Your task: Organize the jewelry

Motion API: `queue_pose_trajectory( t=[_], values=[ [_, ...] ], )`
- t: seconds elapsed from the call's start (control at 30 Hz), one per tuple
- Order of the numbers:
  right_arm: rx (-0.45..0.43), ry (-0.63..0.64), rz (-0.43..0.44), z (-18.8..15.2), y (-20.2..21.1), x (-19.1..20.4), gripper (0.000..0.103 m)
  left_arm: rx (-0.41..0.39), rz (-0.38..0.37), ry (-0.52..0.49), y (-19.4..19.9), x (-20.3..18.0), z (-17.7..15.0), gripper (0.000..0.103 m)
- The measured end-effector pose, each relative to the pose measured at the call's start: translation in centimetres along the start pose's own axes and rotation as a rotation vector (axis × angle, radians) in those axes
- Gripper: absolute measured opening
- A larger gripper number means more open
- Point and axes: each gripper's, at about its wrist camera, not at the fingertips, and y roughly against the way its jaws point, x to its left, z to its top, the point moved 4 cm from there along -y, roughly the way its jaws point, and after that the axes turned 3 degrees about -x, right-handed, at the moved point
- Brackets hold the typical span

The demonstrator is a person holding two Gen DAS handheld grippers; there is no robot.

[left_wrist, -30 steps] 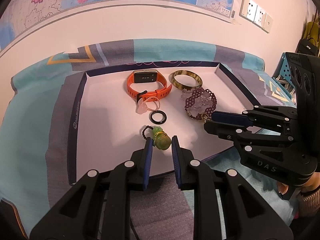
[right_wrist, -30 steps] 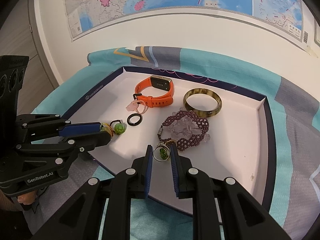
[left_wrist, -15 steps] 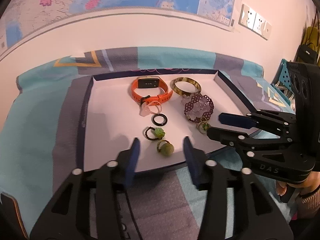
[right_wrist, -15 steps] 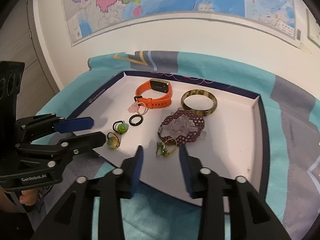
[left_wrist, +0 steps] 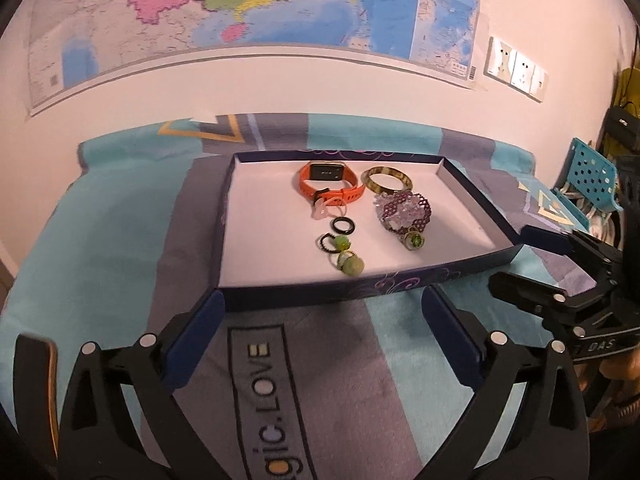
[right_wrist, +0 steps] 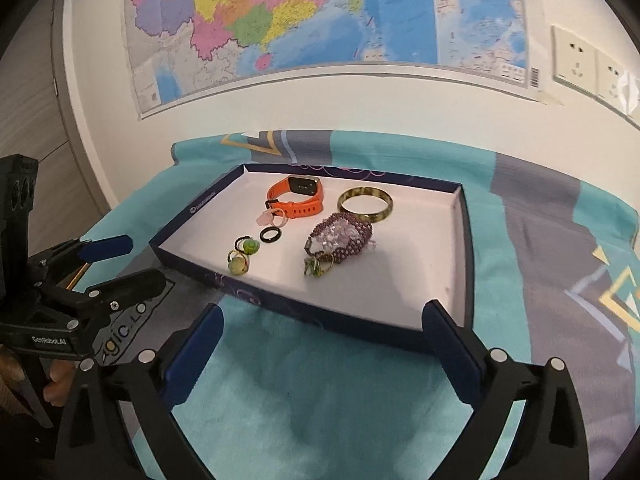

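Here the tray [left_wrist: 472, 196], a shallow dark-walled box with a white floor, sits on a teal and grey blanket [left_wrist: 120, 240] below a wall map [left_wrist: 280, 4], and all the jewelry lies inside it. At the tray's far wall lie the orange watch [left_wrist: 330, 182] and, to its right, the mottled bangle [left_wrist: 386, 180]. Just in front of the bangle is the purple beaded bracelet [left_wrist: 404, 212], with a green-stone ring [left_wrist: 414, 239] touching its near edge. In front of the watch a pale pink charm [left_wrist: 326, 208] rests against the strap; nearer the tray's front wall come a black ring [left_wrist: 344, 226], a dark beaded ring with a green bead [left_wrist: 336, 243], and closest to the front wall a ring with a pale green bead [left_wrist: 351, 265]. The left gripper [left_wrist: 322, 340] hovers over the blanket on the near side of the tray's front wall, its jaws opening, spread wide, with nothing between them. The right gripper [right_wrist: 322, 348] is likewise outside the front wall, jaws opening and wide apart, holding nothing; only blanket shows between its pads. In each wrist view the other gripper appears off to the side of the tray, clear of the jewelry, with part of a hand [right_wrist: 56, 384] on its handle.
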Motion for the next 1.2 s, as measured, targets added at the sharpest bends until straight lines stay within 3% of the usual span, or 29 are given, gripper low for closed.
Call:
queue_pose_trajectory(
  t=[0.6,1.2],
  values=[
    [0.022,-0.011,-0.014,-2.4,1.2,1.2,0.096,0.003,0.069,0.016,1.8,-0.4,-1.0,0.097],
    [0.032,-0.028,-0.01,-2.8,1.2,1.2,0.096,0.015,0.084,0.011,1.8,-0.6,-1.4,0.097]
  ],
)
